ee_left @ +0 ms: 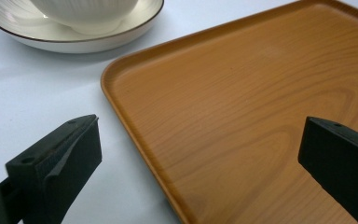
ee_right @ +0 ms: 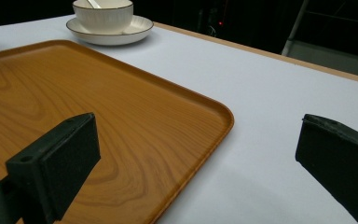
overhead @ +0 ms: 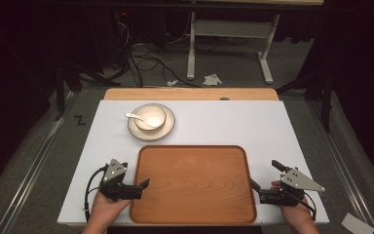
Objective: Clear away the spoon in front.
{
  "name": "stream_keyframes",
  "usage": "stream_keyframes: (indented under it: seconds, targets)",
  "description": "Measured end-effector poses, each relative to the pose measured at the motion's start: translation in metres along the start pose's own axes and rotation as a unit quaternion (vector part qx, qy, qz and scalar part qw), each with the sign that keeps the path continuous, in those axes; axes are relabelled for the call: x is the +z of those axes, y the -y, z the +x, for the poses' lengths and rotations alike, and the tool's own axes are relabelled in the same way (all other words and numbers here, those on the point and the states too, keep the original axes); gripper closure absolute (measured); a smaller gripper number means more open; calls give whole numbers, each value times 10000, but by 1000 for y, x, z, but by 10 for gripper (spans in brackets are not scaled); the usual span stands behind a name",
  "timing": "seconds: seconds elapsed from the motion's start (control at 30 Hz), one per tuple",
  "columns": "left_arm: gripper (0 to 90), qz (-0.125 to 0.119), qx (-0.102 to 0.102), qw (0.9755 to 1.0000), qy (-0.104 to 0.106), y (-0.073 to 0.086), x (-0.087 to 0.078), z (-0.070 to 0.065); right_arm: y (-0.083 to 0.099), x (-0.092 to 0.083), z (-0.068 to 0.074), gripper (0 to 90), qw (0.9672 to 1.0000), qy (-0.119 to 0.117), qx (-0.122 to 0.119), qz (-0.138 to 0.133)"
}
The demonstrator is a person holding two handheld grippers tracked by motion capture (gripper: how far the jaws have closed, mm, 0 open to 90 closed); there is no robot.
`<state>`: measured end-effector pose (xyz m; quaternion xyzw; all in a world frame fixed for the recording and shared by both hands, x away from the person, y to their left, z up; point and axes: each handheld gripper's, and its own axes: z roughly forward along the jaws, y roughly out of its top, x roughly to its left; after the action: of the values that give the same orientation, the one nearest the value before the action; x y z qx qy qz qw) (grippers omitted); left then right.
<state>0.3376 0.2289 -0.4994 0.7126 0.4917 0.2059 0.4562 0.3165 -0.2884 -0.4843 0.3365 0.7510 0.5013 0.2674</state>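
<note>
The left tongs point(overhead: 143, 185) stand wide open with nothing between the jaws, which straddle the left rim of the wooden tray point(overhead: 193, 183): in the left gripper view one jaw hangs over the white table top point(ee_left: 37, 93) and the other over the tray's floor point(ee_left: 242, 107). The right tongs point(overhead: 254, 186) are just as wide open and empty, set astride the tray's right rim point(ee_right: 214, 122), one jaw above the wood, the other above the table.

The tray lies flat at the near middle of the table, between the two hands. Beyond its far left corner stands a plate point(overhead: 151, 123) with a bowl point(overhead: 150, 116) on it and a spoon point(overhead: 134, 116) resting in the bowl.

The likely trouble is an uneven grip. The rim is low and shallow, so jaws that close too high could slide off it, and the tray would slip or drop. If one side bites and lifts sooner than the other, the tray would tilt or swing round on the table. A push forward while gripping could drive the far left corner into the plate, which sits near it, rattling the bowl or tipping the spoon out. A jaw that scrapes the table as it closes may also skid the tray sideways.
</note>
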Motion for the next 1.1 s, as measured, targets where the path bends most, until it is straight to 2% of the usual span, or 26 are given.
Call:
stream_keyframes:
  seconds: [0.07,0.1,0.13,0.17,0.2,0.27,0.33,0.5,0.83,0.93,1.0,1.1]
  targets:
    - [4,446,246,9985,191,7,-5,-8,0,0,2,7,10000,-30,-57,12]
    - [4,446,246,9985,191,7,-5,-8,0,1,2,7,10000,-23,-76,8]
    - [4,485,215,9980,335,13,-7,-10,0,1,2,7,10000,-23,-76,8]
    - [4,532,334,9974,344,19,-9,-13,0,2,2,7,10000,24,-45,42]
    - [4,532,334,9974,344,19,-9,-13,0,3,2,7,10000,36,-51,51]
    - [4,438,497,9974,299,18,-11,-15,0,3,2,7,10000,58,-45,58]
    - [4,271,462,9981,317,15,-13,-16,0,3,2,7,9999,81,-46,63]
    - [6,294,595,9972,344,17,-10,-21,-1,4,0,7,9999,92,-65,-4]
    - [44,308,551,9975,325,18,-7,-23,0,5,-2,7,10000,67,-35,-30]
    - [54,298,466,9981,278,19,-8,-21,-1,5,-2,7,10000,34,-62,-49]
    - [54,213,302,9989,273,19,-10,-17,-1,5,-2,7,9999,47,-77,-55]
    - [54,166,248,9993,241,19,-12,-16,-1,4,-2,7,9999,51,-66,-58]
